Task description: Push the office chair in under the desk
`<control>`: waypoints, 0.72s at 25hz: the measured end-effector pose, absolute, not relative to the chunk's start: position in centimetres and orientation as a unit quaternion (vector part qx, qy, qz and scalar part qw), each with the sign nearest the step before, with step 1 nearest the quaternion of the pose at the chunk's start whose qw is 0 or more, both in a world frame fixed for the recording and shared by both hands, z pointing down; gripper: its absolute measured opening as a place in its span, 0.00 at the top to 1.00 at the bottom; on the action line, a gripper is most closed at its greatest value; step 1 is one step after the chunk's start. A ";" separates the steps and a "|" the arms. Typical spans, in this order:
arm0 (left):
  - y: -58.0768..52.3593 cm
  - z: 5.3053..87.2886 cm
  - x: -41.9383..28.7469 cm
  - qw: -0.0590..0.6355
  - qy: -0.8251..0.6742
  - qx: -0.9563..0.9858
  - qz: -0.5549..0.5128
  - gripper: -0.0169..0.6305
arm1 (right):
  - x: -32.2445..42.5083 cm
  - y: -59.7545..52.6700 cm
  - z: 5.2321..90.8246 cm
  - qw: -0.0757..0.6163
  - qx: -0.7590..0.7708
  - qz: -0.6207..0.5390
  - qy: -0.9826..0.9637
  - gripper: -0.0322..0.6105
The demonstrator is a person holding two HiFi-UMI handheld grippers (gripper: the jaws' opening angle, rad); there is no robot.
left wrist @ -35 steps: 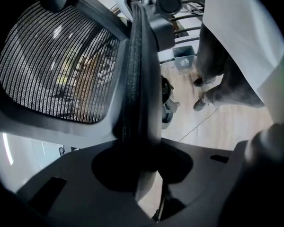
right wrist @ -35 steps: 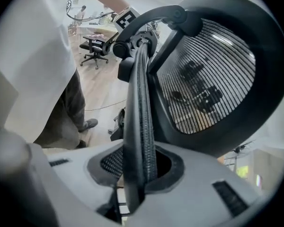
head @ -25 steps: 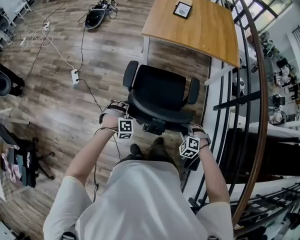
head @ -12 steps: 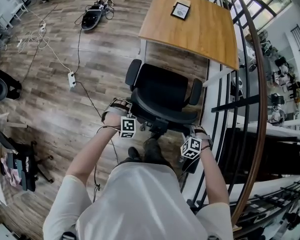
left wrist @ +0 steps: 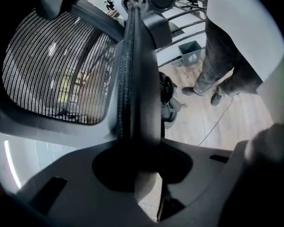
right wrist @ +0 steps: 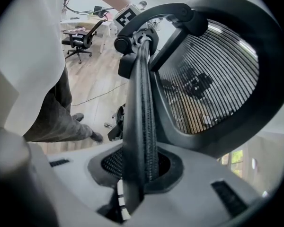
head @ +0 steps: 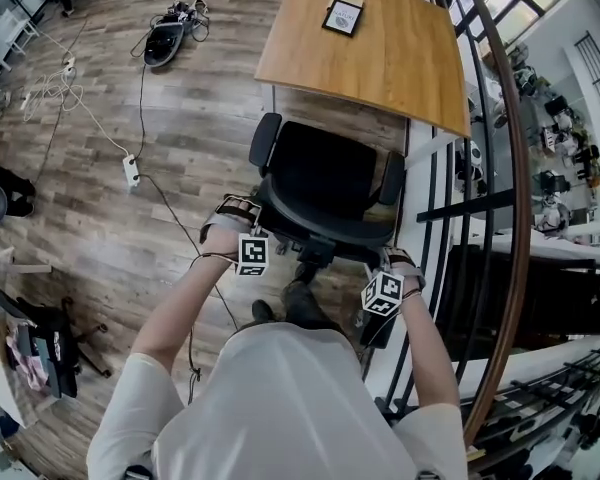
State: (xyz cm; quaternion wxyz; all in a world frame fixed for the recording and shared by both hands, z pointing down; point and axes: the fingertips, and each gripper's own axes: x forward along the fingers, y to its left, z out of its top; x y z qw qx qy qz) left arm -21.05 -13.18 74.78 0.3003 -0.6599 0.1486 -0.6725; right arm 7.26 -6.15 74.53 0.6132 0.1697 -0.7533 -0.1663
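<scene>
Head view: office chair [head: 325, 173] sat just near of the desk [head: 380, 58], with the left gripper [head: 260, 238] and right gripper [head: 378, 273] at its backrest. Left gripper view: jaws were closing, gripping the backrest rim [left wrist: 132, 79]. Right gripper view: jaws were clenched on the rim [right wrist: 141, 103].

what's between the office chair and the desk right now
Only a strip of bare wood floor, seen in the head view; the office chair has not yet reached the desk.
</scene>
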 end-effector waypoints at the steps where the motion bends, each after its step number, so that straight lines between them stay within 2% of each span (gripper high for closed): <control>1: -13.8 74.8 -20.7 0.304 0.148 -0.659 -0.672 0.84 | 7.6 -6.8 74.6 0.615 0.170 -0.166 -0.752 0.83; 18: -24.6 75.2 -14.1 0.322 0.134 -0.651 -0.674 0.85 | 14.5 -17.8 75.0 0.623 0.178 -0.184 -0.739 0.85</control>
